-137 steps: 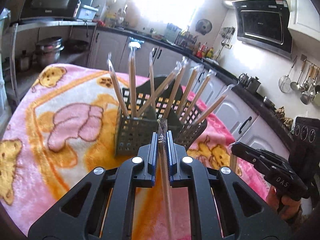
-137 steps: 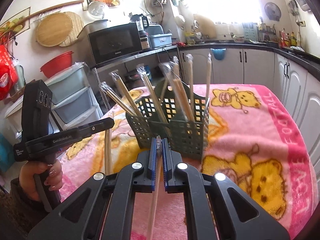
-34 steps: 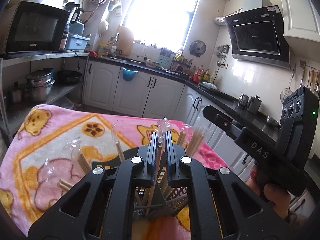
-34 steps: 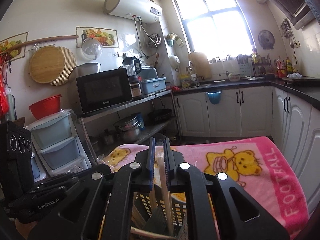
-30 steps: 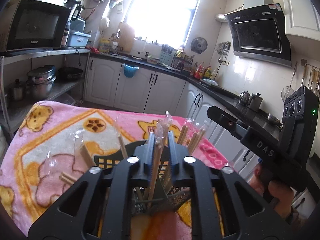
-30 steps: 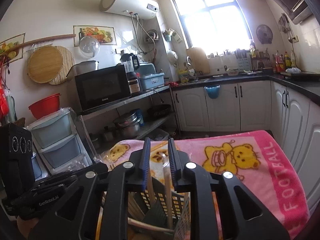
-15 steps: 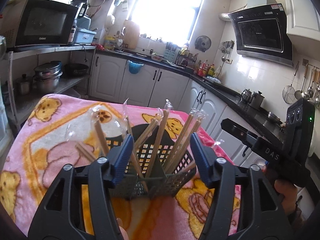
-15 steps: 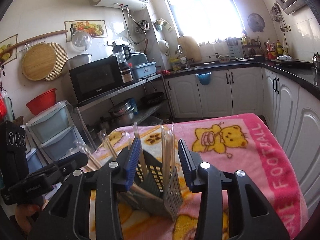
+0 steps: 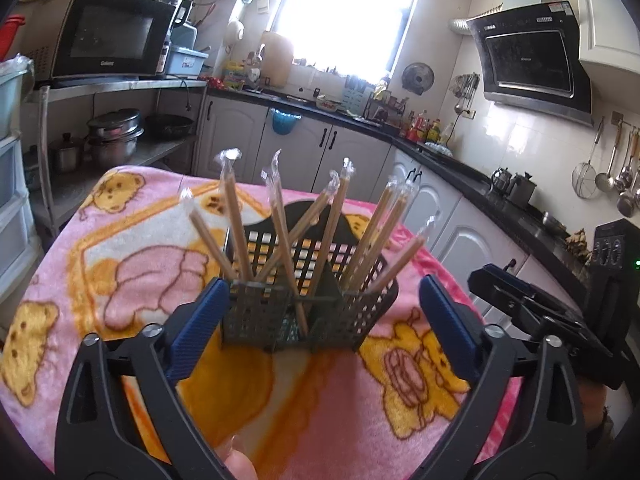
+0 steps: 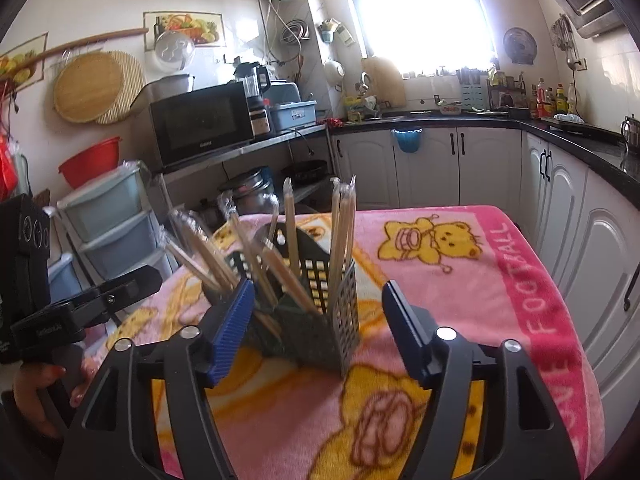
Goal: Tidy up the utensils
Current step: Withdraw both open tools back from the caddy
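Observation:
A dark mesh utensil basket (image 9: 264,316) (image 10: 344,320) stands on the pink blanket, holding several plastic-sleeved wooden chopsticks (image 9: 240,220) (image 10: 290,228) that lean outwards. My left gripper (image 9: 324,294) sits just short of the basket. Its jaws are opening wide and the blue pads touch nothing. My right gripper (image 10: 318,294) faces the basket from the other side. Its jaws are opening too, with nothing pressed between them. Each wrist view catches the other gripper's black handle (image 9: 612,280) (image 10: 24,248), held by a hand.
A pink bear-print blanket (image 9: 120,240) (image 10: 480,280) covers the table. White cabinets (image 10: 580,208) and a dark counter run behind and to the right. A metal shelf with a microwave (image 10: 200,120) and plastic drawers (image 10: 108,216) stands on the left.
Both grippers have let go of their chopsticks, which now stand in the basket. Both sets of jaws have spread wide. Both hands have drawn back from the basket.

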A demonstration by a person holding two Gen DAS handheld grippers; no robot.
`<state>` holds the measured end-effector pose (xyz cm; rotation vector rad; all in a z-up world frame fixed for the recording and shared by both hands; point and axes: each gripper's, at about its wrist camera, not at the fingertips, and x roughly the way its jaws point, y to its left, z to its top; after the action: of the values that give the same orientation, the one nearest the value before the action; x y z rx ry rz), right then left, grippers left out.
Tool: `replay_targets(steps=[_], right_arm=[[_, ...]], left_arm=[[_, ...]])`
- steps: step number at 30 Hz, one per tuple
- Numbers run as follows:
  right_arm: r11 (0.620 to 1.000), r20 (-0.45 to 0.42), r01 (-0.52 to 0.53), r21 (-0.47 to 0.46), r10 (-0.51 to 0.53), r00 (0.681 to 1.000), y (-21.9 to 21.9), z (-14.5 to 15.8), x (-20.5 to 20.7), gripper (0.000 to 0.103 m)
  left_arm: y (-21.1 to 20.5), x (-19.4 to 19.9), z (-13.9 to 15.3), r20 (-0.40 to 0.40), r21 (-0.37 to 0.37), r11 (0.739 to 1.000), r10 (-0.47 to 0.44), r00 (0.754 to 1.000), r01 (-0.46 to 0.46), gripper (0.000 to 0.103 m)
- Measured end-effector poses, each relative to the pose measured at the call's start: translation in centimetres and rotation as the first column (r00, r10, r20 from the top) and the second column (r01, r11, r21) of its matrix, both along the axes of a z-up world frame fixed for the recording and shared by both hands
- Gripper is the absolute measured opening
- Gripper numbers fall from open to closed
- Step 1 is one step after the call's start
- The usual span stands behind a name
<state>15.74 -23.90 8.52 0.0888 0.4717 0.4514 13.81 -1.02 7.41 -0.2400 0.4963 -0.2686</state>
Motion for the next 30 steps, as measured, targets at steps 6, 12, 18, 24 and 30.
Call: replay_targets(steps=[6,12,18,24,30], right_arm=[[1.000,-0.020,0.000,-0.021,-0.001,1.000,0.4,-1.5,-1.7,0.076],[0.996,-0.027,0.014,-0.084,-0.017,1.000,1.1,-3.4,-2.8,0.080],[0.994,-0.019,0.027,-0.103,-0.029,0.999,1.0,-5.2,-3.8,0.083],[0.991,0.040,0.043,-0.124,-0.038,0.998,1.4,-6.4,-5.4,0.088],[0.992,0.099,0.043,-0.116,-0.032,0.995,1.7,-6.9,-6.4,0.093]], left_arm=[[0.0,-0.9,-1.9,-0.045,0.011,1.000,0.010,0.999,-0.009,0.092],[-0.1,-1.7,-3.6,-0.074,0.040,0.998,0.046,0.996,-0.043,0.092],[0.4,-2.4,-5.2,-0.079,0.049,0.997,0.071,0.994,-0.067,0.092],[0.5,-3.8,-6.3,-0.043,0.051,0.995,0.084,0.996,-0.082,0.092],[0.3,-5.0,-7.3,0.028,0.063,0.994,0.089,0.996,-0.091,0.092]])
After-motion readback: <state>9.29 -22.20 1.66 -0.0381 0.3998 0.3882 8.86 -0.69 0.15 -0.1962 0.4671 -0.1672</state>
